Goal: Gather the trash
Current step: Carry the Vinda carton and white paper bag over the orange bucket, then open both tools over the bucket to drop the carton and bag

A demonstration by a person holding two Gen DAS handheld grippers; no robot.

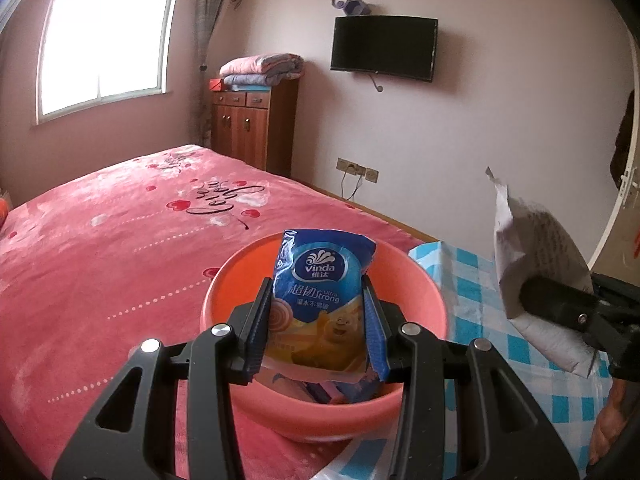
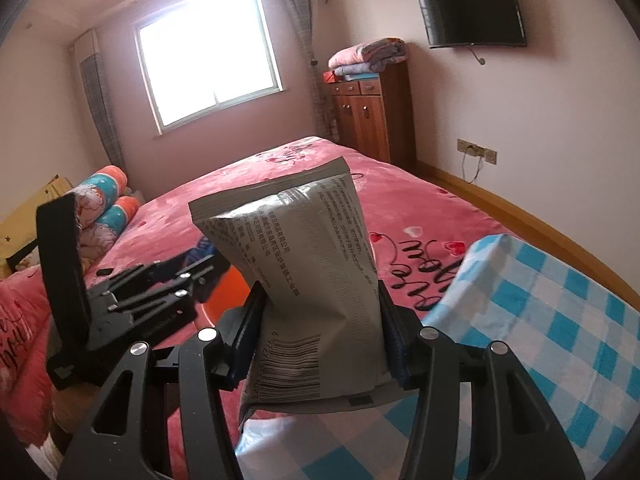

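My left gripper [image 1: 318, 300] is shut on a blue Vinda tissue packet [image 1: 320, 292], held upright over a salmon-pink plastic basin [image 1: 424, 300] that sits on the bed. Several wrappers lie in the basin's bottom [image 1: 320, 390]. My right gripper [image 2: 324, 316] is shut on a crumpled grey-white printed packet [image 2: 304, 276] with a barcode. In the left wrist view that same packet [image 1: 532, 256] and the right gripper [image 1: 568, 312] show at the right, beside the basin. In the right wrist view the left gripper [image 2: 192, 272] is at the left, with an orange sliver of the basin [image 2: 228, 292] behind it.
A pink bedspread [image 1: 100, 240] covers the bed. A blue-and-white checked cloth [image 2: 560, 320] lies at the right. Rolled pillows [image 2: 108, 204] sit at the bed's head. A wooden cabinet [image 1: 252, 124] with folded blankets and a wall TV [image 1: 384, 46] stand beyond.
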